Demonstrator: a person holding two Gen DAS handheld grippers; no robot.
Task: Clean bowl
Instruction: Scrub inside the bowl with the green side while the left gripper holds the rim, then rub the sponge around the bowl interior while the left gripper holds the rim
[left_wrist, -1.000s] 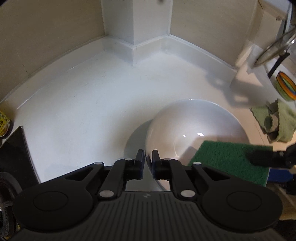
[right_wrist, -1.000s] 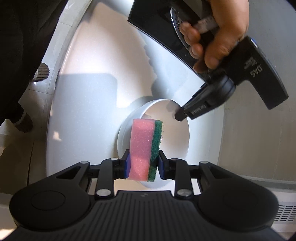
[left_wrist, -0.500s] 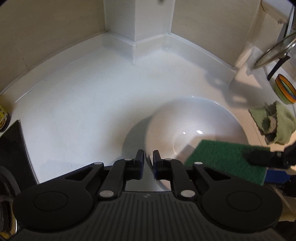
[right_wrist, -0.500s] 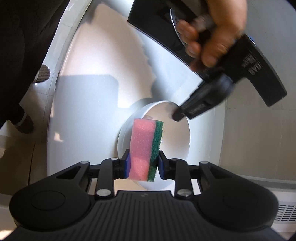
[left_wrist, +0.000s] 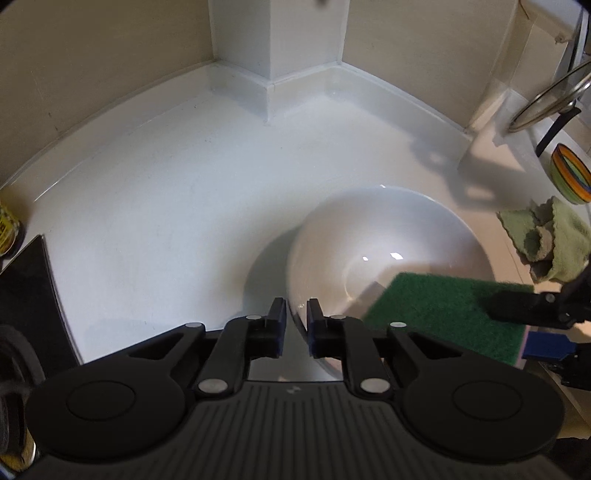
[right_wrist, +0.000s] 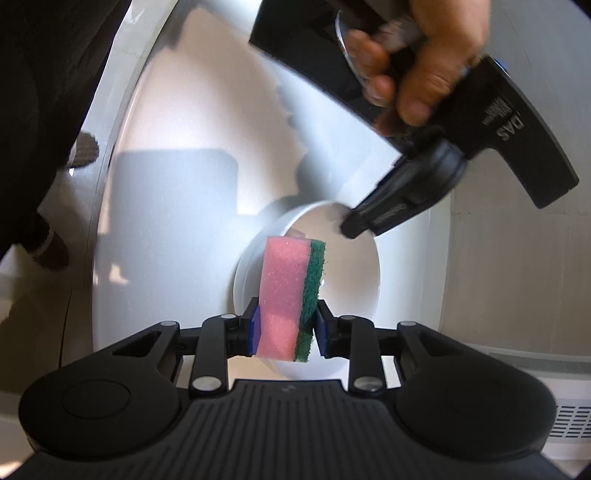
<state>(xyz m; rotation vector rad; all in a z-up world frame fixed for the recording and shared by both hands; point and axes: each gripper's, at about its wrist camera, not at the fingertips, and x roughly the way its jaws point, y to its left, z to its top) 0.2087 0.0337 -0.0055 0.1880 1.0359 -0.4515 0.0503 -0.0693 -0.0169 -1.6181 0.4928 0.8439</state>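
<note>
A white bowl (left_wrist: 388, 236) stands tilted on the white counter (left_wrist: 166, 184). Its near rim runs between the fingers of my left gripper (left_wrist: 297, 321). The jaws are opening a little, but the pads still hold the rim. In the right wrist view the bowl (right_wrist: 351, 280) faces me, and the left gripper (right_wrist: 351, 229) grips its far rim, with a person's hand (right_wrist: 436, 48) on its handle. My right gripper (right_wrist: 286, 325) is shut on a pink sponge with a green scouring side (right_wrist: 284, 288), held upright over the bowl's near edge. In the left wrist view the sponge's green face (left_wrist: 443, 314) lies over the bowl's right side.
A crumpled green cloth (left_wrist: 554, 243), a striped bowl (left_wrist: 570, 173) and a glass pot lid (left_wrist: 543, 99) sit at the right. A black slab (left_wrist: 29, 295) and a yellow-labelled can (left_wrist: 7, 232) are at the left edge. Walls close the counter's back corner.
The gap between the left gripper's jaws has grown slightly around the rim. Bowl, sponge and right gripper keep their places.
</note>
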